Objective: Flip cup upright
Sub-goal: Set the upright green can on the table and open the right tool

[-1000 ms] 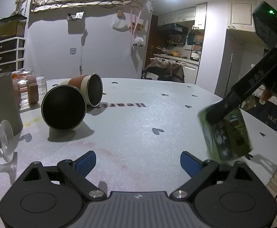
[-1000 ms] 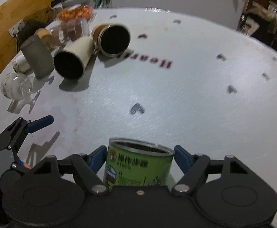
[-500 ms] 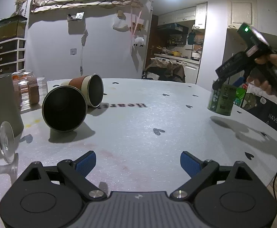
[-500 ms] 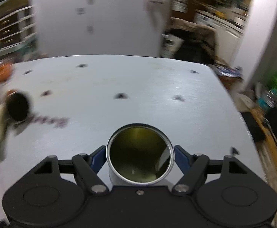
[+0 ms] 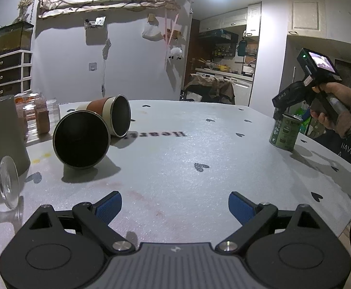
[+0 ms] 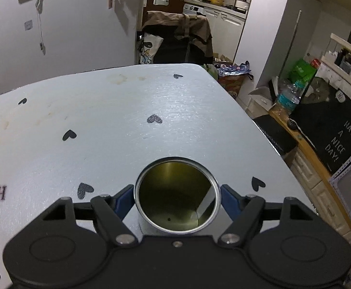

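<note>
A green tin cup (image 6: 177, 195) stands upright, mouth up, on the white table (image 6: 127, 120) near its right edge; it also shows in the left wrist view (image 5: 286, 131). My right gripper (image 6: 177, 198) is shut on it, blue pads against both sides. In the left wrist view the right gripper's body (image 5: 296, 94) is above the cup. My left gripper (image 5: 174, 207) is open and empty, low over the table's near side. Two more cups lie on their sides: a dark-mouthed one (image 5: 81, 139) and a brown-and-cream one (image 5: 112, 115).
A wine glass (image 5: 4, 185) lies on its side at the left, by a grey upright cylinder (image 5: 3, 130). Jars and containers (image 5: 35, 113) stand behind. The table's right edge (image 6: 267, 132) drops to a floor with bags and a bottle (image 6: 286, 100).
My right gripper has swung the green cup from tilted in the air to upright, carried it right and set it on the table near the right edge. The left gripper has not moved.
</note>
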Demonstrator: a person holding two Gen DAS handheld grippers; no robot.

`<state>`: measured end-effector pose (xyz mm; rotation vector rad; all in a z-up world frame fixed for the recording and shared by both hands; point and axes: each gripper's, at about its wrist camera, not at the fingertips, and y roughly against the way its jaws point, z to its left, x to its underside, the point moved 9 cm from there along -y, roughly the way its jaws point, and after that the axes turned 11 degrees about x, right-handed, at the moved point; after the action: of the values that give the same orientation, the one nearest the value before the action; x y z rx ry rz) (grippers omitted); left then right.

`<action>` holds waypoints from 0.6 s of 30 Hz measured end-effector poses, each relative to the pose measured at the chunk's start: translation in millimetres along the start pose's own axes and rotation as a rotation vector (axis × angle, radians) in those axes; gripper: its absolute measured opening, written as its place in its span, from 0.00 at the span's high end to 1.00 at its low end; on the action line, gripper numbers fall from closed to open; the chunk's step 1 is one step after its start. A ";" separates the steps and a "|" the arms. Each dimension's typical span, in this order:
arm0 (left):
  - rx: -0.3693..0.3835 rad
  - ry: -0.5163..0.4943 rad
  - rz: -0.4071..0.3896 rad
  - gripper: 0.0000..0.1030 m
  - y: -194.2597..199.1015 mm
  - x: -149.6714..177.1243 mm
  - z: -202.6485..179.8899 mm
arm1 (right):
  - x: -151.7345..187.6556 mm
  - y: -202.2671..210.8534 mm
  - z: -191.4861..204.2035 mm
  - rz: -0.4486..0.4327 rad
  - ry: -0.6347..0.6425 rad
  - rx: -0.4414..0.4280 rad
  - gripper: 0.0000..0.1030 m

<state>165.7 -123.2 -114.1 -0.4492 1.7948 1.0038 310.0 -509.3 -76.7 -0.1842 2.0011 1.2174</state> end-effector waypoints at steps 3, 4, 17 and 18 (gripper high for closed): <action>-0.003 -0.014 -0.003 0.08 -1.2 -3.0 -1.6 | 0.8 16.3 -8.9 -0.041 -0.029 -0.018 0.08; -0.003 -0.018 -0.004 0.08 -1.7 -4.3 -2.4 | 2.5 23.5 -11.9 -0.051 -0.049 -0.036 0.08; -0.009 -0.062 -0.015 0.04 -6.7 -20.5 -15.6 | 104.1 126.0 -44.0 -0.261 -0.207 -0.237 0.08; -0.009 -0.069 -0.020 0.03 -5.9 -23.1 -17.0 | 112.2 129.8 -46.7 -0.273 -0.215 -0.233 0.08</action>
<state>170.0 -143.4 -93.3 -0.4321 1.7224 1.0021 144.6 -449.2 -50.8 -0.4107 1.5899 1.2332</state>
